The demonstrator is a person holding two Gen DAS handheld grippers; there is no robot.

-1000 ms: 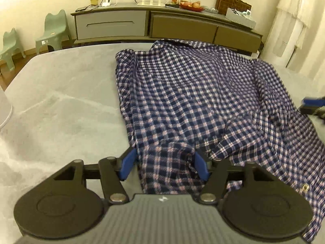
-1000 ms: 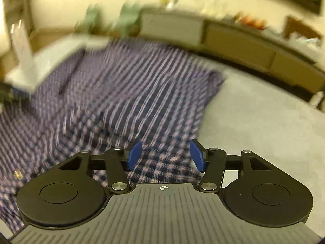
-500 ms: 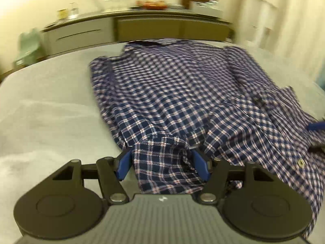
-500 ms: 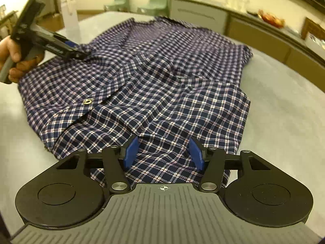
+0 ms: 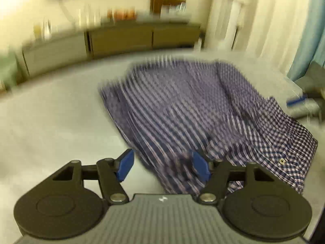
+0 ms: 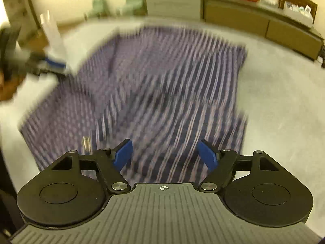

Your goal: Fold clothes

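Both jaws just spread wide, gripping nothing: my left gripper over shirt near-left edge, right gripper over near-right hem.

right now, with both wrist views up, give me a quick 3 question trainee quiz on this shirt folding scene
1. True or false: the left gripper is clamped on the plaid shirt.
2. Multiple choice: where does the shirt lie? A) on the grey surface B) over a chair C) in a basket
3. Fill in: the pads on the right gripper are coloured ____.

Key
1. False. Its jaws have just been opening and stand apart; the shirt's edge lies below them, not pinched.
2. A. It lies spread on the grey surface, partly folded, in both wrist views.
3. Blue. That gripper's jaws have also just been opening, over the cloth.
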